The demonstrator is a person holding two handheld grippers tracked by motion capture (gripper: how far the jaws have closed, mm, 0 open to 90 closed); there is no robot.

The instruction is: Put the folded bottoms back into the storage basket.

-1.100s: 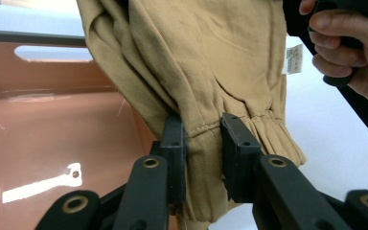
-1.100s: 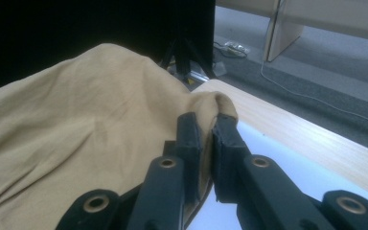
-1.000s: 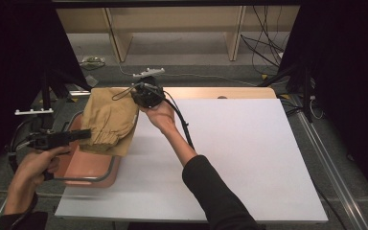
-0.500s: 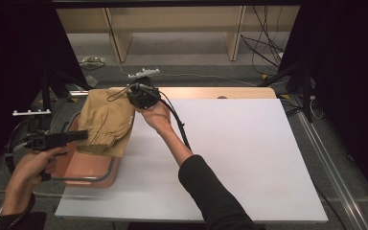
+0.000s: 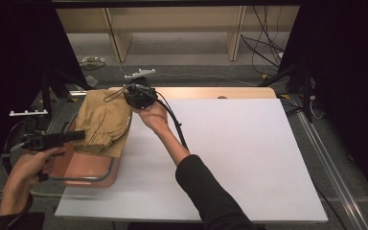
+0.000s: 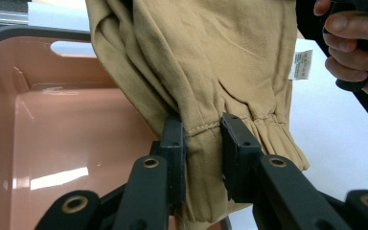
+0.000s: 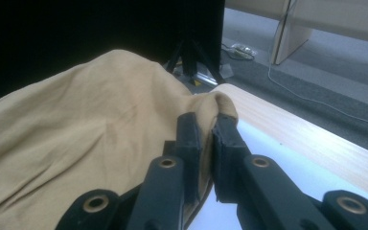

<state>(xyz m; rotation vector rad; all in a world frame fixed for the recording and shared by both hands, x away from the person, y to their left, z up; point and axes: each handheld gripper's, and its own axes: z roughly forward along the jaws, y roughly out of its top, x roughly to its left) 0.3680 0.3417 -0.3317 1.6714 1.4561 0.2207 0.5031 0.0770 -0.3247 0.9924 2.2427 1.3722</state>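
Note:
A tan garment [image 5: 103, 120] hangs stretched between my two grippers, above a salmon-pink bin [image 5: 86, 178] at the table's left edge. My left gripper [image 5: 80, 135] is shut on its gathered elastic hem, and in the left gripper view the cloth [image 6: 211, 62] is pinched between the jaws [image 6: 201, 143], with the bin's inside [image 6: 52, 124] below. My right gripper [image 5: 130, 93] holds the far upper corner. In the right gripper view it [image 7: 203, 129] is shut on a fold of the cloth [image 7: 76, 143]. A white label [image 6: 303, 64] is sewn on the garment.
The white table top [image 5: 230, 153] spreads out to the right of the bin, with a wooden strip [image 5: 211, 92] along its far edge. Black stands and cables stand on the floor beyond. The hand holding the right gripper [image 6: 350, 48] shows at the upper right of the left gripper view.
The right gripper has shifted a little to the left with the garment's corner. The left gripper has barely moved and both keep their hold.

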